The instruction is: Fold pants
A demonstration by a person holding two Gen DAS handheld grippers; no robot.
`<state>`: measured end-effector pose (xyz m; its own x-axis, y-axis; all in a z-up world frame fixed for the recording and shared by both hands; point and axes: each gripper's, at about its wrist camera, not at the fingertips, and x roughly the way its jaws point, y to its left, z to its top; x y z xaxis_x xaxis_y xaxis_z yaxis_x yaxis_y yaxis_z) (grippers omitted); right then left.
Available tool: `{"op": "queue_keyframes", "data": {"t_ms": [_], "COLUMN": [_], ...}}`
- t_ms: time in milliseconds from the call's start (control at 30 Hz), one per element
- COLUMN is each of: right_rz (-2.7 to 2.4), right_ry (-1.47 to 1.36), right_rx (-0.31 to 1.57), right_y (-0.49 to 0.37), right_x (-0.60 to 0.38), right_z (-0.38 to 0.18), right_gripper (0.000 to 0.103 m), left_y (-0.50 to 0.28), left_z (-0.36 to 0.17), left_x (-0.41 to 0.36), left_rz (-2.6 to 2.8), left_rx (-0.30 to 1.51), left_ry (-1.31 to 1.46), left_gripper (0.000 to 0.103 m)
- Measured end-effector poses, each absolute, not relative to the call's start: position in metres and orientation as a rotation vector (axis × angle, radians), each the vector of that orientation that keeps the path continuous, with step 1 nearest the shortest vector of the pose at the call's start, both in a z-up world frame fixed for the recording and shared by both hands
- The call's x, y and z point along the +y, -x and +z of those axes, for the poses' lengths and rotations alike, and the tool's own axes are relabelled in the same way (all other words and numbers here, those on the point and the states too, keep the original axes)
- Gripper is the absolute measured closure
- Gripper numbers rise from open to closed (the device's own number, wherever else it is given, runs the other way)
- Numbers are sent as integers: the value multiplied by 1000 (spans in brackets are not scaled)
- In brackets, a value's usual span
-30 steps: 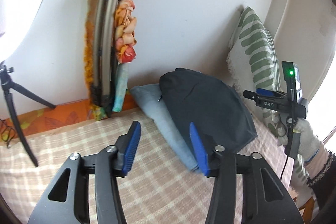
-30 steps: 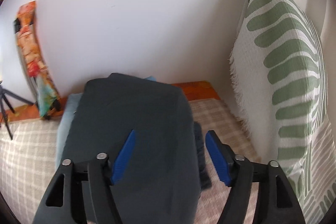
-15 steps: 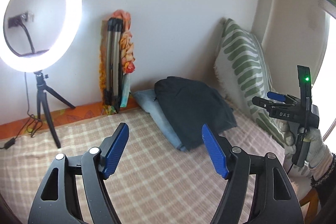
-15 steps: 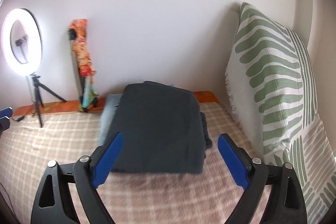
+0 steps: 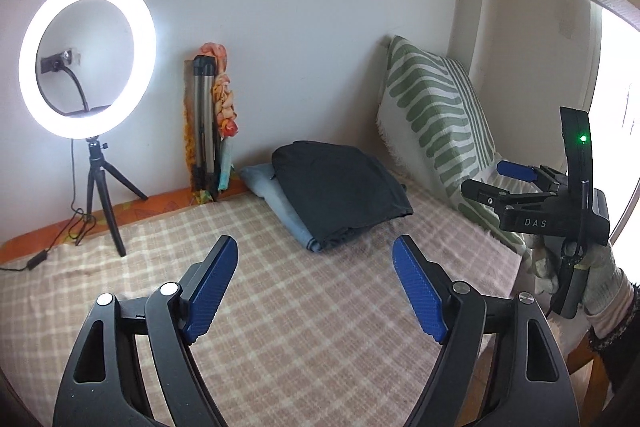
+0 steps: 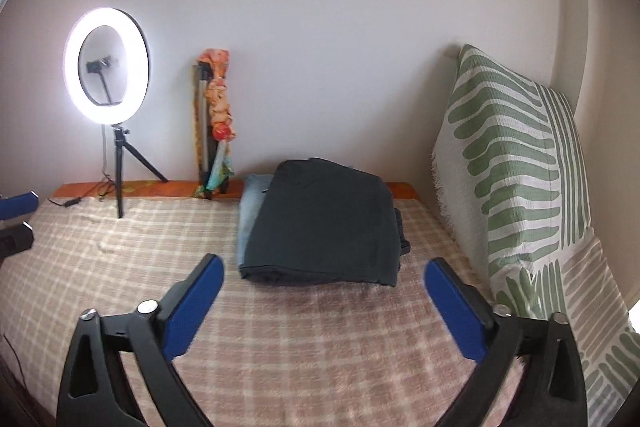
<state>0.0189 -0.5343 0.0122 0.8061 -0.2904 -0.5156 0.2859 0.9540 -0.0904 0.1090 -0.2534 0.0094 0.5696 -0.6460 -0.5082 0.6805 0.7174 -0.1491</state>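
Note:
Folded dark pants [image 5: 340,187] [image 6: 324,227] lie on top of a folded light blue pair [image 5: 276,203] [image 6: 250,215] at the back of the checked bed cover [image 5: 280,307] [image 6: 300,339]. My left gripper [image 5: 316,287] is open and empty, well in front of the stack. My right gripper [image 6: 320,303] is open and empty, just in front of the stack's near edge; it also shows in the left wrist view [image 5: 504,183], held in a gloved hand at the right.
A lit ring light on a small tripod [image 5: 86,59] [image 6: 106,67] stands on the bed at the back left. A folded tripod wrapped in orange cloth [image 5: 208,123] [image 6: 212,123] leans on the wall. A green-patterned pillow [image 5: 436,123] [image 6: 516,163] stands at the right.
Both grippers have pulled back from the folded stack and their jaws have opened wider. The stack has not moved.

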Motion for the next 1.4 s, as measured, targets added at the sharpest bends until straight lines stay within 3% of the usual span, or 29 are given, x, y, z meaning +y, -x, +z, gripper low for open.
{"op": "queue_keyframes", "data": {"t_ms": [667, 800, 1400], "right_rz": [-373, -391, -385], "right_ry": [-50, -63, -88], "right_rx": [507, 488, 464], "right_y": [59, 66, 73], "right_x": [-469, -463, -453], "right_z": [7, 6, 7], "right_gripper": [0, 0, 0], "left_y": [-34, -27, -20], "left_z": [-12, -11, -10], "left_x": [-241, -234, -229], "left_rz": [-742, -729, -705], "left_rx": [577, 558, 547], "left_ry": [-132, -101, -110], "left_gripper": [21, 5, 2]}}
